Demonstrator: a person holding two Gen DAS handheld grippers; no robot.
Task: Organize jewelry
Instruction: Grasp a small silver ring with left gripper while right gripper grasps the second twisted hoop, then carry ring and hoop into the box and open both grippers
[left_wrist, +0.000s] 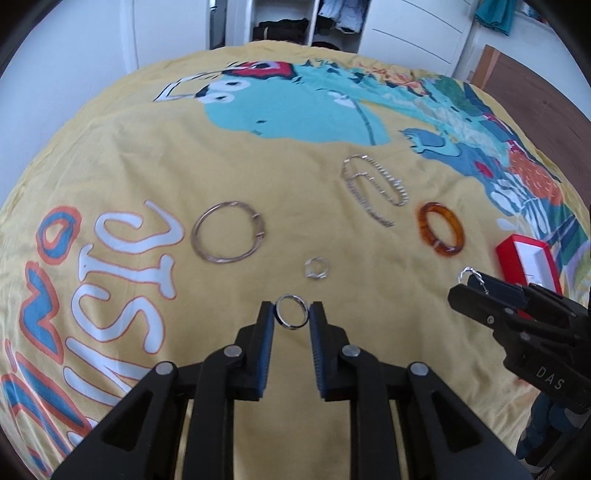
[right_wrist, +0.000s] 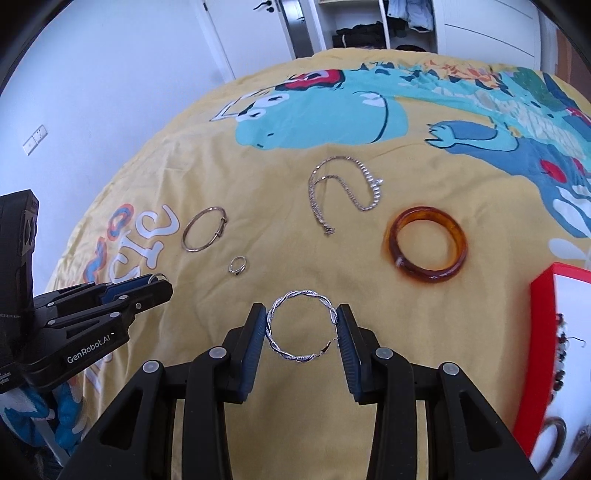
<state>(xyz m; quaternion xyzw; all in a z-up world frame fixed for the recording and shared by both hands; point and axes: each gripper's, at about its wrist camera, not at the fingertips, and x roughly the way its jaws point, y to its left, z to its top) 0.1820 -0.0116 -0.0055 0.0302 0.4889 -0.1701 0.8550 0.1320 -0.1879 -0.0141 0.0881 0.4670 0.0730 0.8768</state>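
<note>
The left gripper (left_wrist: 292, 314) has its blue-padded fingers (left_wrist: 266, 325) clenched on a plain silver ring (left_wrist: 291, 311), held upright between the tips, above the yellow bedspread (left_wrist: 258, 177). The right gripper (right_wrist: 301, 325) grasps a twisted silver bangle (right_wrist: 301, 326) — both pads press its outer edge, and its clasp end sits near the right finger. In the left wrist view the right gripper shows at the right edge with the bangle poking out of its tips.

Jewelry still lies on the bed, which is printed with a turquoise dinosaur. A thin rose-gold bangle (left_wrist: 229, 233) rests left of centre, a small silver ring (left_wrist: 316, 268) lies just nearer than it, a loose silver chain (left_wrist: 373, 190) curls further back, and an amber bangle (left_wrist: 440, 232) lies to the chain's right — none of these touch one another. A red box with a white lining (right_wrist: 541, 354) sits at the right edge of the bed, near the amber bangle, with a few small pieces inside that are too blurred to name.
</note>
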